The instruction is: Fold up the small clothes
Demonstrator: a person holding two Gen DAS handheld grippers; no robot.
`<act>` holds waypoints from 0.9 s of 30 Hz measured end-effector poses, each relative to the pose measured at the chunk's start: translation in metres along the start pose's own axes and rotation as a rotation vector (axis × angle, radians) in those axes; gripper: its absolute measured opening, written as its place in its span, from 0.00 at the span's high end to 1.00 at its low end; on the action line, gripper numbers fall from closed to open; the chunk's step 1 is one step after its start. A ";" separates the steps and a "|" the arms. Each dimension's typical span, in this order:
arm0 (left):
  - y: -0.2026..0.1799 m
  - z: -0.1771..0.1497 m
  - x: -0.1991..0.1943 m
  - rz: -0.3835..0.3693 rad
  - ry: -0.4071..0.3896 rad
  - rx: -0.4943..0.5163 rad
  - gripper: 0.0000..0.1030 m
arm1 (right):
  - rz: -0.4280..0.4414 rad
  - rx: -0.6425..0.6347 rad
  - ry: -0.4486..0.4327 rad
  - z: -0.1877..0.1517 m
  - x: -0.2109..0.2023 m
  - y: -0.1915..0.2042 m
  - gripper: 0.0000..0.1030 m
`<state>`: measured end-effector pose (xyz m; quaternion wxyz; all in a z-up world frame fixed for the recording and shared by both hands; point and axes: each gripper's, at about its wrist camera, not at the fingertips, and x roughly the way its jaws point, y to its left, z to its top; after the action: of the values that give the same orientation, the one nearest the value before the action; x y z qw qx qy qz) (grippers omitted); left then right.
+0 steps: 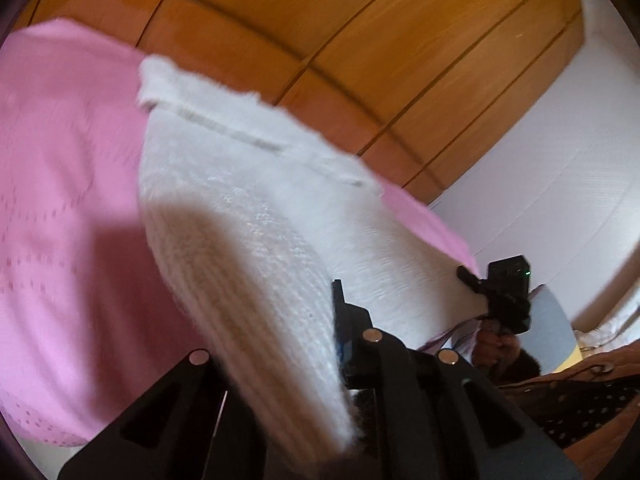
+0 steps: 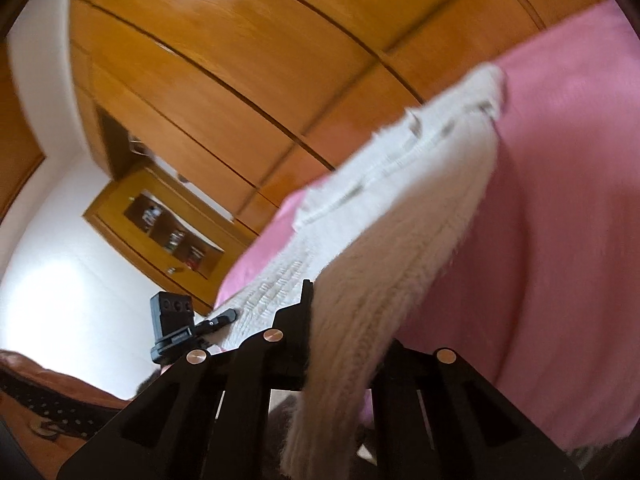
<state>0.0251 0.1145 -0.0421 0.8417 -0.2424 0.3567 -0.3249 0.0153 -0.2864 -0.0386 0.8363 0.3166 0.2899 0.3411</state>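
Note:
A white knitted garment (image 1: 248,216) is held up off the pink bedspread (image 1: 60,184) by both grippers. My left gripper (image 1: 320,340) is shut on one edge of the knit, which drapes over its fingers. My right gripper (image 1: 480,284) shows at the far right of the left wrist view, pinching the garment's other end. In the right wrist view the same white knit (image 2: 380,240) hangs over my right gripper (image 2: 320,320), shut on its edge, and my left gripper (image 2: 224,318) grips the far end. The far hem lies on the pink bedspread (image 2: 560,200).
Wooden wardrobe doors (image 1: 320,20) rise behind the bed. A white wall (image 1: 560,160) is at the right. A wooden shelf unit (image 2: 160,224) stands by the wall. A brown dotted item (image 1: 580,400) lies at the lower right.

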 end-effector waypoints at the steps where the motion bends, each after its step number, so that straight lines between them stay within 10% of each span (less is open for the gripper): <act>1: -0.005 0.002 -0.004 -0.015 -0.019 0.011 0.94 | 0.010 -0.004 -0.011 0.002 -0.002 0.002 0.93; 15: -0.029 0.024 -0.053 -0.147 -0.213 0.040 0.95 | 0.107 -0.093 -0.116 0.025 -0.031 0.033 0.93; 27: -0.062 0.045 -0.103 -0.469 -0.340 0.107 0.94 | 0.296 -0.227 -0.174 0.033 -0.073 0.081 0.93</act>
<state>-0.0190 0.1544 0.0715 0.8029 -0.3244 0.1269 -0.4837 -0.0362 -0.3066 0.0608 0.8292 0.2878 0.1266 0.4622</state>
